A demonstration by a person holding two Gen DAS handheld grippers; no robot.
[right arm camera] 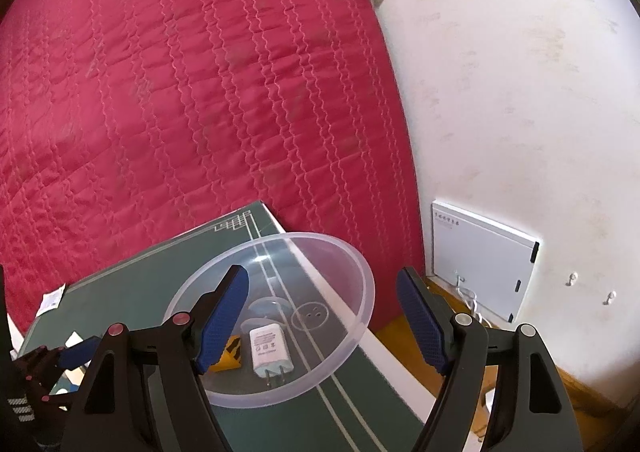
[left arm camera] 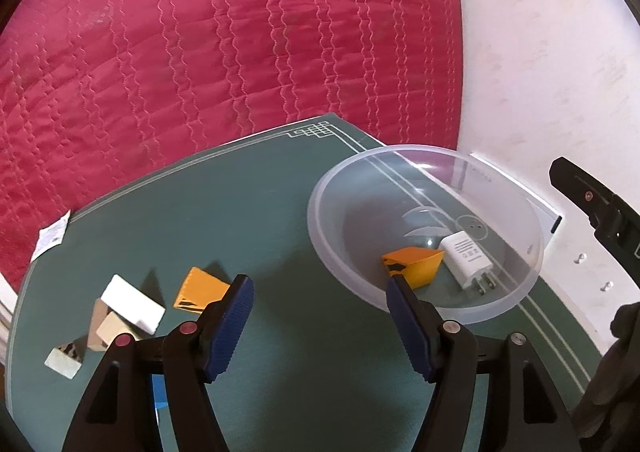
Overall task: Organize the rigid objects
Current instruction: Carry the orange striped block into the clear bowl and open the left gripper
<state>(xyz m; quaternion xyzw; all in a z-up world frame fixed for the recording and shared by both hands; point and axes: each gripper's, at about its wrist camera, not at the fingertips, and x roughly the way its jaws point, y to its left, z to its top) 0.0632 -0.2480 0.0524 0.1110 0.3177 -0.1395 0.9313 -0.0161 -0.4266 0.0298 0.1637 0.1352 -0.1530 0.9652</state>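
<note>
A clear plastic bowl (left arm camera: 420, 151) stands on the right of a green board (left arm camera: 240, 211). Inside it lie an orange wedge (left arm camera: 420, 264) and a white plug charger (left arm camera: 466, 256). My left gripper (left arm camera: 320, 328) is open just above the board, its right finger at the bowl's near rim, nothing between its pads. To its left lie another orange wedge (left arm camera: 200, 288), a white block (left arm camera: 132, 302), a beige block (left arm camera: 114, 326) and a small striped wedge (left arm camera: 66, 356). My right gripper (right arm camera: 322, 324) hangs open over the bowl (right arm camera: 360, 272), above the charger (right arm camera: 266, 344), holding nothing.
A red quilted bedspread (left arm camera: 240, 31) lies behind the board. A white wall (left arm camera: 540, 51) rises on the right, with a flat white panel (right arm camera: 480, 264) leaning on it above a wooden floor strip (right arm camera: 400, 336). A paper label (left arm camera: 50, 236) lies at the board's left corner.
</note>
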